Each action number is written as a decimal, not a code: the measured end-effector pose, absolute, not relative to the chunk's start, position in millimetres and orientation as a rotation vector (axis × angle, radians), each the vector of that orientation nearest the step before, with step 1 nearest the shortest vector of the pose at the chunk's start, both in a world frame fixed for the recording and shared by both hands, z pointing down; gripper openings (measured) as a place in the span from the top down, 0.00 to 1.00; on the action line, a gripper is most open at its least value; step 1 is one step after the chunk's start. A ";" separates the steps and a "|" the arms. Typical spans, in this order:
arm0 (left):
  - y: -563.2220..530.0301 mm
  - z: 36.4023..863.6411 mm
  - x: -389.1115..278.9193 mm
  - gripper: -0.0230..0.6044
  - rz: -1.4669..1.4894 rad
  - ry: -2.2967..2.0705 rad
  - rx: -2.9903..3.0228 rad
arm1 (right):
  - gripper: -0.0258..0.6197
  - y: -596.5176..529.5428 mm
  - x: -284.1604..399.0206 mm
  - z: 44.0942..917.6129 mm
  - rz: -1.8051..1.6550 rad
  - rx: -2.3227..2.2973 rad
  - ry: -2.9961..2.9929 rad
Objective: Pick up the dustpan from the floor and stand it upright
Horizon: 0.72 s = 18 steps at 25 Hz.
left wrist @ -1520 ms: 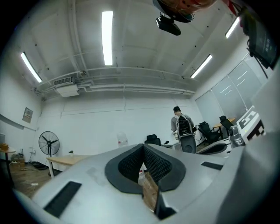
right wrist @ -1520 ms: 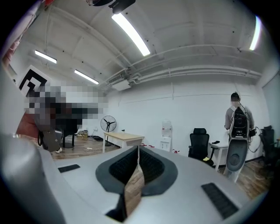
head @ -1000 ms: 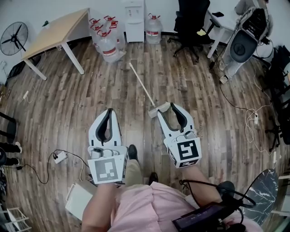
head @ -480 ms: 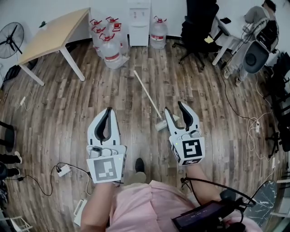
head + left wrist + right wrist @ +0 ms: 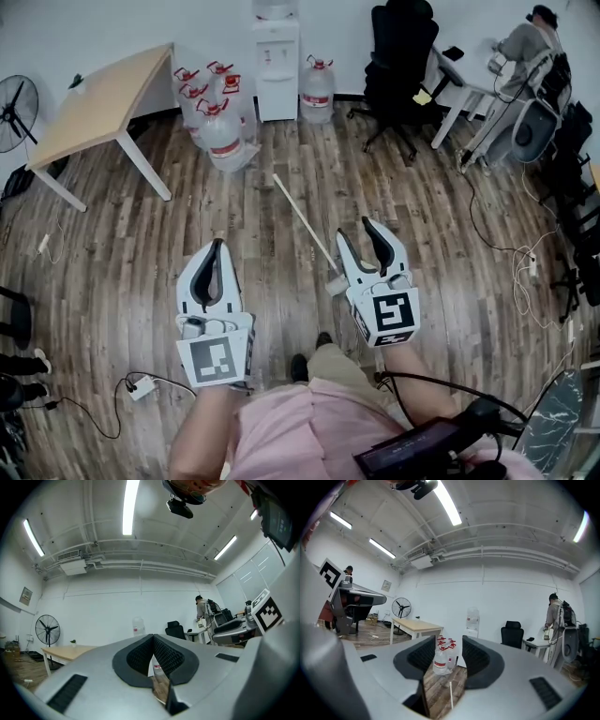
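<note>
While dustpan (image 5: pixel 305 225) lies flat, nothing gripped yet
right gripper (image 5: pixel 356 231) gaping, aimed along handle for pickup; left gripper (image 5: pixel 217 246) closed, empty

Floor (image 5: pixel 112 244) of grained wood planks — table (image 5: pixel 103 94) pale wood.

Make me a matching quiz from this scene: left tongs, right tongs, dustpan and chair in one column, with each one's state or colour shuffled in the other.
Column one:
1. left tongs
2. right tongs
3. dustpan
4. chair

Column two:
A. black
B. jaws apart, nothing between them
C. lying on the floor
D. jaws closed together

Pairs: 1-D, 2-B, 3-C, 4-A
</note>
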<state>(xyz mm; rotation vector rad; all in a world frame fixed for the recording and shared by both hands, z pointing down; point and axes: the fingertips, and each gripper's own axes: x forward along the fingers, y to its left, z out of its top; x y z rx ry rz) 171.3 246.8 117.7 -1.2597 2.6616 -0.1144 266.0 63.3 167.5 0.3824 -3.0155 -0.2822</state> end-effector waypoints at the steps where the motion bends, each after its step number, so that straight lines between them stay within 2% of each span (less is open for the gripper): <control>1: 245.0 120.9 167.8 0.94 -0.120 2.667 -1.268 | 0.68 61.7 262.9 169.8 -0.278 0.385 -3.012; 10: 222.7 143.8 123.7 0.94 -0.108 2.722 -1.309 | 0.70 44.9 215.6 191.2 -0.259 0.379 -2.989; 18: 169.6 162.3 55.1 0.94 -0.107 2.747 -1.329 | 0.70 -9.3 148.5 207.4 -0.266 0.365 -2.945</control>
